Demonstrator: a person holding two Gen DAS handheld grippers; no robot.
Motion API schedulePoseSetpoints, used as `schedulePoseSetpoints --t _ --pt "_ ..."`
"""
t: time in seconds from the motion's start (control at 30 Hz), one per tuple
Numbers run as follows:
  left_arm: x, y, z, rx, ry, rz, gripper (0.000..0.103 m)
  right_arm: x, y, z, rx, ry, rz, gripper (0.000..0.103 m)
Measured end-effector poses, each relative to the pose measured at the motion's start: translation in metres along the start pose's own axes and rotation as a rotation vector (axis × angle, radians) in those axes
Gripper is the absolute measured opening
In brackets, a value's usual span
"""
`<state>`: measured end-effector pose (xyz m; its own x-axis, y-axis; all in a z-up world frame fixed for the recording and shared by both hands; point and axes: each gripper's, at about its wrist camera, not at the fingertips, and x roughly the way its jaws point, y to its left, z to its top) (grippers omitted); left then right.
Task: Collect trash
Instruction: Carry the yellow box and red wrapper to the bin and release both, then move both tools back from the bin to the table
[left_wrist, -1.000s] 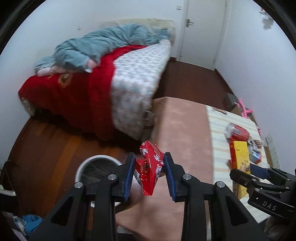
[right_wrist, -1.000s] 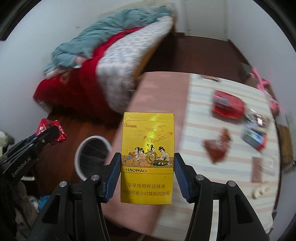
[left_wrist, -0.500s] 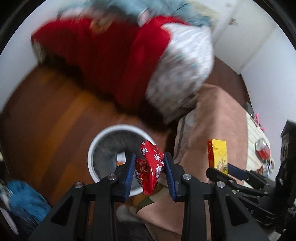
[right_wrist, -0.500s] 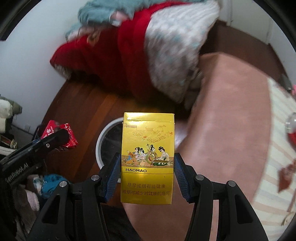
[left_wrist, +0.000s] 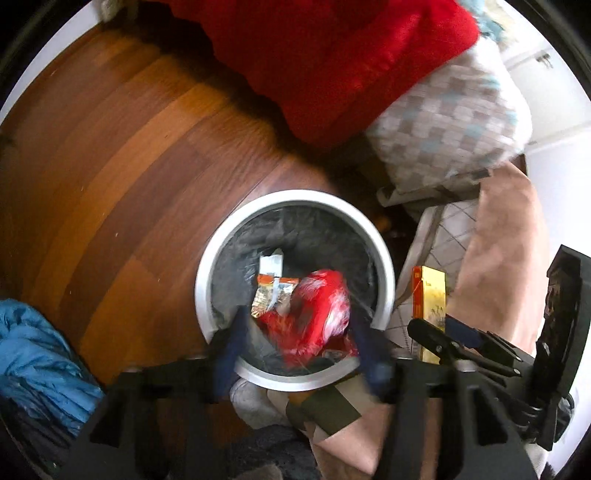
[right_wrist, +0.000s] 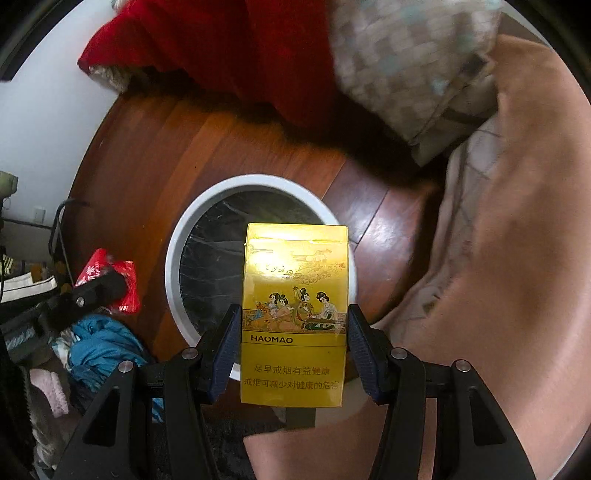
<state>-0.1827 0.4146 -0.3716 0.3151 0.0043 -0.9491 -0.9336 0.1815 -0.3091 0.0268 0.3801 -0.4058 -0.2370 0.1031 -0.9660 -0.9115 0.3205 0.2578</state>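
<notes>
The left gripper (left_wrist: 299, 339) is standing blurred and spread wide over the bin (left_wrist: 295, 199), the smeared red wrapper (left_wrist: 314, 317) lying loose between its fingers. The right gripper (right_wrist: 293, 347) is clamping the yellow cigarette pack (right_wrist: 294, 314), which is hiding much of the bin's inside.

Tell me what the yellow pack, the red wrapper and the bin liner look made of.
Yellow pack: glossy printed cardboard, judging by crisp edges and sheen. Red wrapper: thin crinkled plastic film, probably, with shiny creases, though blurred. Bin liner: dark thin plastic, wrinkled with glints, inside a smooth white rim.
</notes>
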Motion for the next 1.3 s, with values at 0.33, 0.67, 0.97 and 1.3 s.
schedulePoseSetpoints --t 0.33,0.67,0.97,1.3 --pt "-0.020 0.021 -0.011 -0.006 -0.117 0.179 0.100 0.016 0.003 -0.001 -0.013 0.037 0.038 0.103" --pt "-0.036 0.004 -0.043 0.060 -0.176 0.267 0.100 -0.016 0.014 -0.029 -0.087 -0.009 -0.096 0.103" --pt "-0.048 -0.014 -0.061 0.085 -0.192 0.258 0.100 -0.037 0.017 -0.053 -0.116 -0.042 -0.152 0.103" --pt "-0.091 -0.037 -0.084 0.139 -0.287 0.273 0.100 -0.088 0.016 -0.067 -0.086 -0.126 -0.142 0.103"
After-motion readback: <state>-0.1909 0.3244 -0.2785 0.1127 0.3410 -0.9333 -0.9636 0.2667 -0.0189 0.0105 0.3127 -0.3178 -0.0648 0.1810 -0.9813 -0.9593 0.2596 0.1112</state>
